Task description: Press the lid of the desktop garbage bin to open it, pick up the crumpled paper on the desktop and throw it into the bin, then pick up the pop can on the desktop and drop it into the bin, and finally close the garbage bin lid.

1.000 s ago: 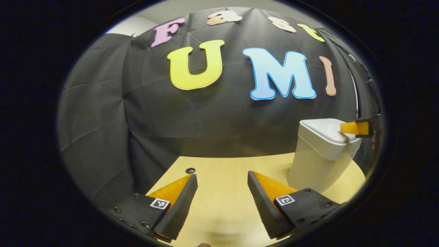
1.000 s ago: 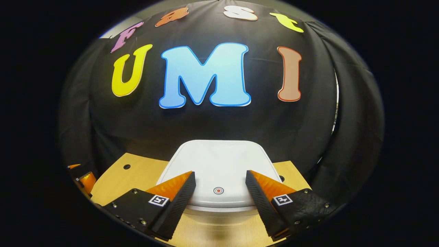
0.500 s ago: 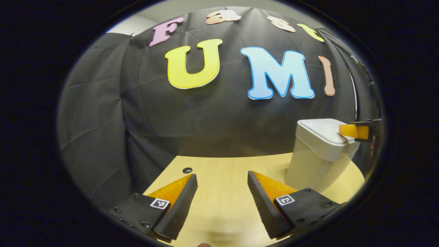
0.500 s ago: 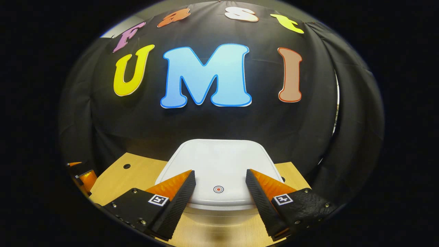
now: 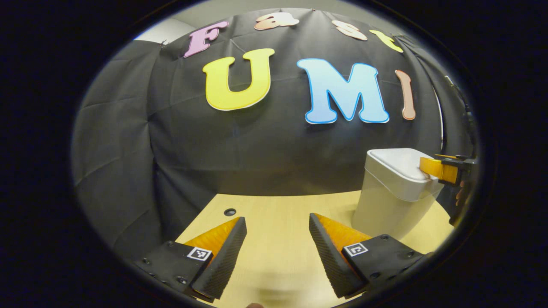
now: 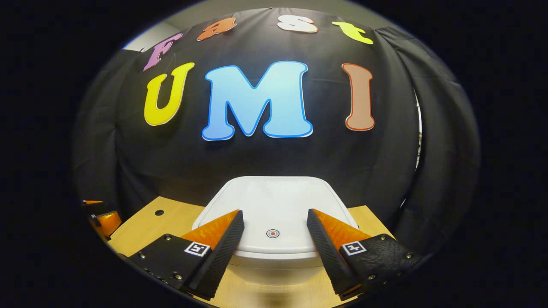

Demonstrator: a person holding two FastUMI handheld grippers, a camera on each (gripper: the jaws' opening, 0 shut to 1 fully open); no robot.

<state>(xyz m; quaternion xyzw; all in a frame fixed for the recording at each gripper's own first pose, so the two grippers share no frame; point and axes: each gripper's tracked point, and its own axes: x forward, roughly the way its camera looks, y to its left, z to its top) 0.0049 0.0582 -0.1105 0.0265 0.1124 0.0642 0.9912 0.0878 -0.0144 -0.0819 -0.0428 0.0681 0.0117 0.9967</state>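
While lid (image 6: 274, 205) sits closed on bin (image 5: 387, 201), right gripper (image 6: 274, 233) hovers just above lid's near edge, fingers apart, straddling red dot (image 6: 272, 233) on lid; contact with lid cannot be told. Bin stands on table (image 5: 278, 239), right side, close to far cloth wall. Left gripper (image 5: 277, 244) hangs over bare table left of bin, fingers apart, holding nothing. Right gripper's finger (image 5: 432, 167) seen over lid's right edge in left gripper view.
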